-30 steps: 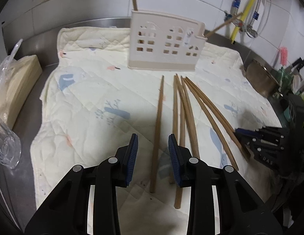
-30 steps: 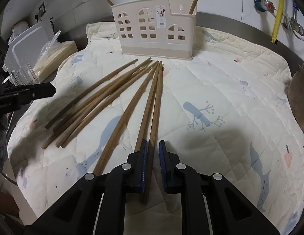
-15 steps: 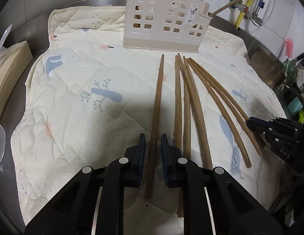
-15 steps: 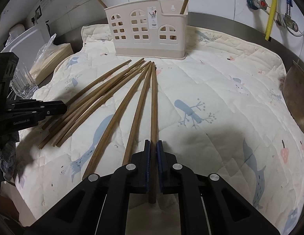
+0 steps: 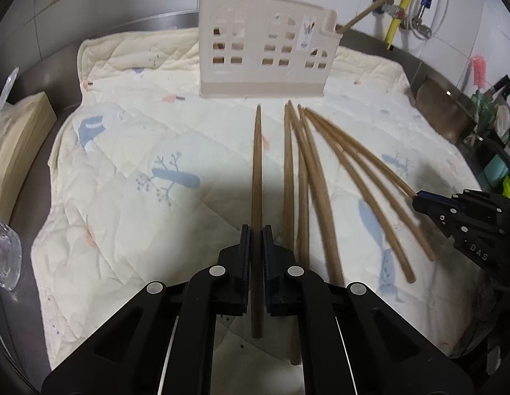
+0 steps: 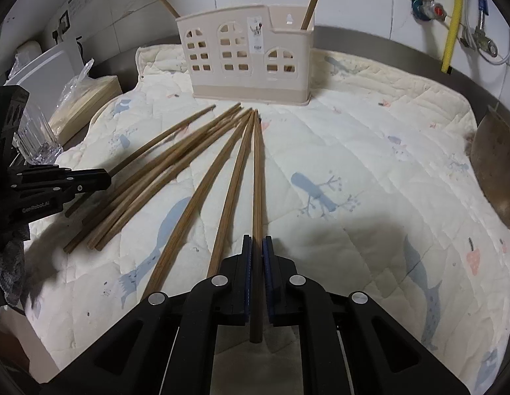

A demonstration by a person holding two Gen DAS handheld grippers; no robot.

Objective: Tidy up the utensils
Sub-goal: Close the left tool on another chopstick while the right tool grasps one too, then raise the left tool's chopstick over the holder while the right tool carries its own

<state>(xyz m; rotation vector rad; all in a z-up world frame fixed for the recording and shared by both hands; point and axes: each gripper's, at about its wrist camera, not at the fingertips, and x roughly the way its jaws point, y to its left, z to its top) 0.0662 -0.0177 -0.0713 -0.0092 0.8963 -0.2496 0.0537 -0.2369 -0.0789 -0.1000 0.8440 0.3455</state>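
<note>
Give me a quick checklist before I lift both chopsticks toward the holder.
1. Left claw shut on the leftmost chopstick: ok.
2. Right claw shut on the rightmost chopstick: ok.
3. Each claw holds only one stick: ok; the loose chopsticks lie outside the pads.
4. Held sticks off the quilted mat: cannot tell; the left wrist view is motion-blurred.
5. Holder upright with room on top: ok; only two chopsticks stand in it, at opposite ends.
6. Grip point: not ok for balance; both claws pinch near the back ends, so the long front ends may droop.
</note>
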